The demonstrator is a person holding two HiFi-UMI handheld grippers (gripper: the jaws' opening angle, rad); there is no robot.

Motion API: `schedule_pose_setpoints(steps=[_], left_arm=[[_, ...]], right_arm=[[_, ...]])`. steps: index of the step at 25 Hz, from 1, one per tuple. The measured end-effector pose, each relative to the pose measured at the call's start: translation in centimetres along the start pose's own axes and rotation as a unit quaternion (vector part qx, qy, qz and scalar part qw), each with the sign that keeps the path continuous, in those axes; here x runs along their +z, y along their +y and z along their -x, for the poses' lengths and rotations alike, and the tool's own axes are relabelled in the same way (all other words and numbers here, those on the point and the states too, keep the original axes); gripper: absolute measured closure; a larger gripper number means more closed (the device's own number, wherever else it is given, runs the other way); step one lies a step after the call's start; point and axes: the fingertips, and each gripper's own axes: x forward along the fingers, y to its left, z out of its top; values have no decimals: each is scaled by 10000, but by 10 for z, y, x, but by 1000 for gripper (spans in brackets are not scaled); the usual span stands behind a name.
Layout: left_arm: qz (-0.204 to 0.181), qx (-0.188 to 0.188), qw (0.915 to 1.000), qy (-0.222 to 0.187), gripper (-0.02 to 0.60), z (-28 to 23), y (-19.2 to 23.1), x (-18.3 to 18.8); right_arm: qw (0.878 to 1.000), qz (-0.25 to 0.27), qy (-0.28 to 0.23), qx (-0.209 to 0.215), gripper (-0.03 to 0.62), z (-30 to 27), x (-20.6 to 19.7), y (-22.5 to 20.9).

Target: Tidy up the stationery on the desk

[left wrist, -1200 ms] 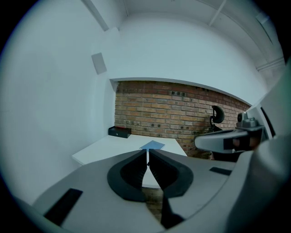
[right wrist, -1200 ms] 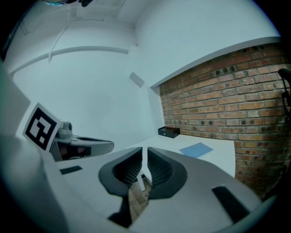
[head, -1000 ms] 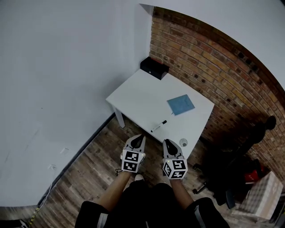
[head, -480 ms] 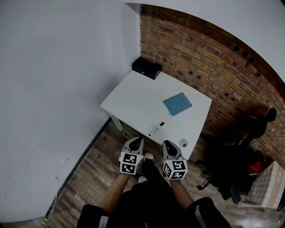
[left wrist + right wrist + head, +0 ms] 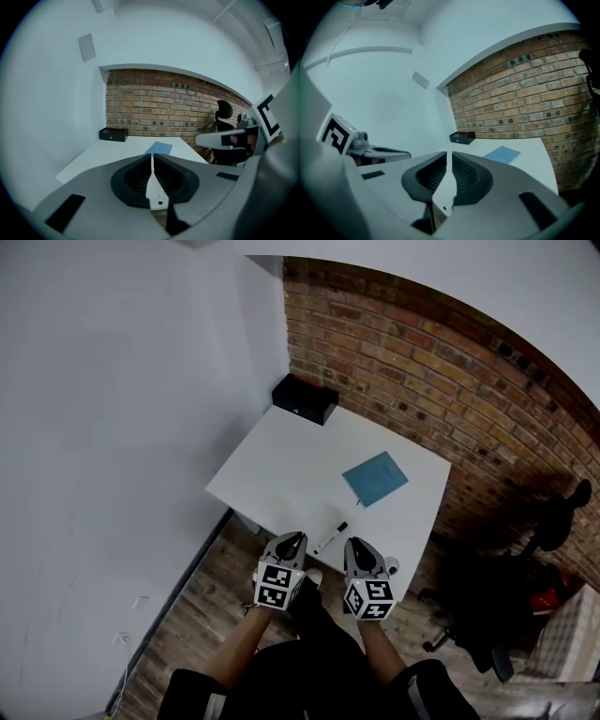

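As the desk (image 5: pixel 291 460) nears, left tongs (image 5: pixel 293 537), right tongs (image 5: pixel 356 543) stay closed

A person holds 2 grippers out in front, 1 in each hand, with the left forearm (image 5: pixel 242 648) and right forearm (image 5: pixel 378 645) reaching forward. The left gripper (image 5: pixel 292 540) and right gripper (image 5: pixel 355 546) sit side by side, close but apart. Both point ahead and slightly downward, with jaws closed together and nothing between them.

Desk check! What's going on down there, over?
Left gripper and right gripper shut, empty, near desk edge. Pen and blue notebook lying untouched. Nothing blocking them.
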Motion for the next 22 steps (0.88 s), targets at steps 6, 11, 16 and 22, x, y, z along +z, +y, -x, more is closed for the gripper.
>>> schedule_pose_setpoints(steps=[6, 11, 16, 22], left_arm=[[-151, -208, 9995, 183, 555, -60, 31, 17], [-373, -536, 9975, 259, 555, -110, 50, 43], [-577, -937, 9935, 302, 555, -161, 63, 76], [-812, -1432, 9852, 471, 554, -211, 64, 99]], right_arm=[[9995, -225, 64, -230, 568, -56, 5, -30], [9977, -335, -7, -595, 568, -104, 24, -63], [9926, -383, -175, -1138, 566, -143, 51, -102], [9863, -419, -48, -1594, 531, -180, 56, -146]])
